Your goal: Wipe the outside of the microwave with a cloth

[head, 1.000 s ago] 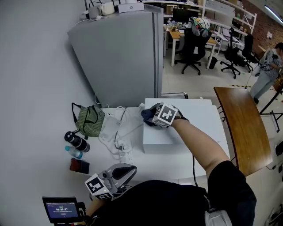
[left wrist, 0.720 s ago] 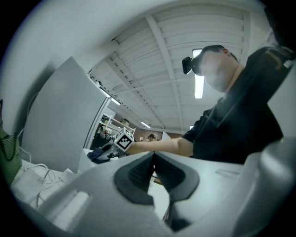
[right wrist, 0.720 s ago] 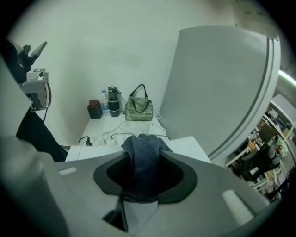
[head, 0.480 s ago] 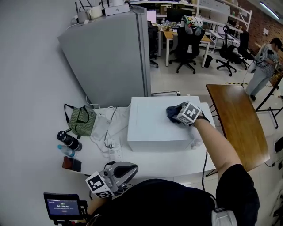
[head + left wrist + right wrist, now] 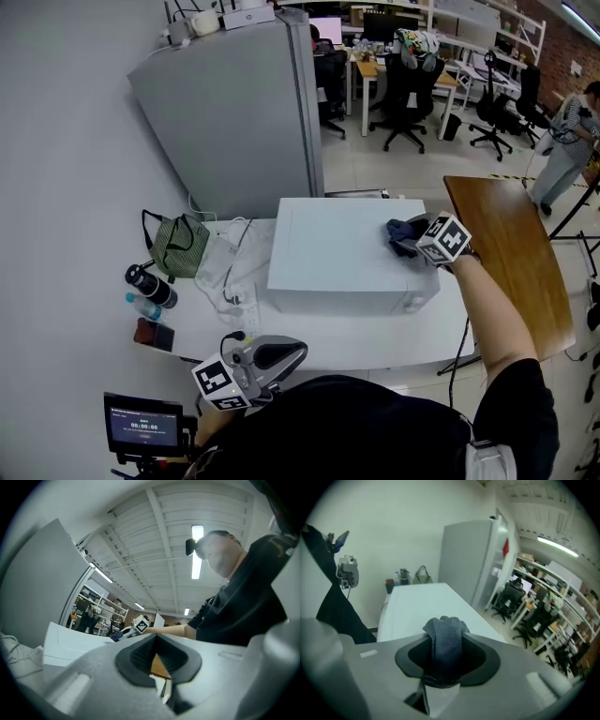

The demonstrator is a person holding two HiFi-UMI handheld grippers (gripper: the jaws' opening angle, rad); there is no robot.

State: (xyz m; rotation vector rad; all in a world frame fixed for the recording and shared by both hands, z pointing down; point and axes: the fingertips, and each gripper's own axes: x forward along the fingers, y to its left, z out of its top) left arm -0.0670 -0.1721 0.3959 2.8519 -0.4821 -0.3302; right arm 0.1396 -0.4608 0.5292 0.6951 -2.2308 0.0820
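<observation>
The white microwave point(image 5: 328, 258) stands on the white table point(image 5: 375, 342). My right gripper point(image 5: 419, 242) is shut on a dark blue cloth point(image 5: 403, 232), which rests on the microwave's top near its right edge. In the right gripper view the cloth point(image 5: 446, 641) bulges out between the closed jaws, with the microwave's top point(image 5: 417, 606) stretching away behind it. My left gripper point(image 5: 277, 354) is held low at the table's near edge, away from the microwave; its jaws meet with nothing between them in the left gripper view point(image 5: 156, 656).
A grey fridge point(image 5: 244, 112) stands behind the microwave. Left of the microwave lie white cables point(image 5: 234, 291), a green bag point(image 5: 178, 246), a dark bottle point(image 5: 148, 286) and a red box point(image 5: 152, 335). A wooden table point(image 5: 511, 253) is to the right. Office chairs stand behind.
My right gripper has dragged the cloth across the microwave's top from its left rear part to its right edge. The left gripper has stayed at the table's near edge.
</observation>
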